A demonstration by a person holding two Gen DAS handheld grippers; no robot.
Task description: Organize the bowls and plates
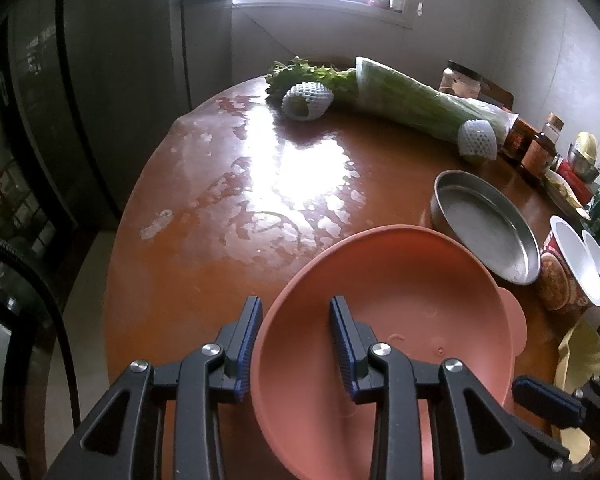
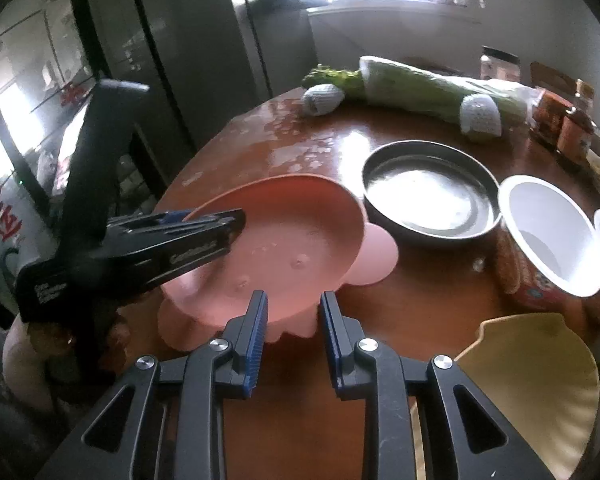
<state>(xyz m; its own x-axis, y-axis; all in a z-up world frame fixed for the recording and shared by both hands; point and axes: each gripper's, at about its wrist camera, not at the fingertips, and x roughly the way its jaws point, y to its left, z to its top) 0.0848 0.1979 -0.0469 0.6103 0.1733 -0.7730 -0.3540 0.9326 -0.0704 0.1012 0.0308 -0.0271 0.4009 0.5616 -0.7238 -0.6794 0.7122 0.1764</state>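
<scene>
- Big round brown worktop (image 1: 204,248), glossy with window glare and pale smears, carries everything here.
- Long bagged bunch of greens (image 2: 416,88) lies across the far side, with two white foam net sleeves (image 2: 322,98) resting against it.
- Pink bowl (image 2: 300,240), the scalloped one with an ear-shaped tab, sits tilted at the near edge of the worktop, its left rim lifted.
- Left tongs (image 1: 294,344) are clamped on that pink bowl's near-left rim: one finger outside the wall, the other inside the hollow, and the right wrist view shows them pinching the rim from the left.
- Steel pan (image 2: 430,200) sits just behind and to the right of the pink bowl, its side close to the bowl's ear tab.
- Yellow plate (image 2: 532,384) with a fluted edge lies at the near right, partly under the right tongs' frame.
- Paper noodle cups (image 2: 548,236), white inside, stand right of the steel pan, touching its rim.
- Right tongs (image 2: 294,338) are drawn in to their narrowest and hold nothing; the pink bowl's near edge lies just beyond their tips, apart from them.
- Jars and bottles (image 1: 544,144) crowd the far right edge.
</scene>
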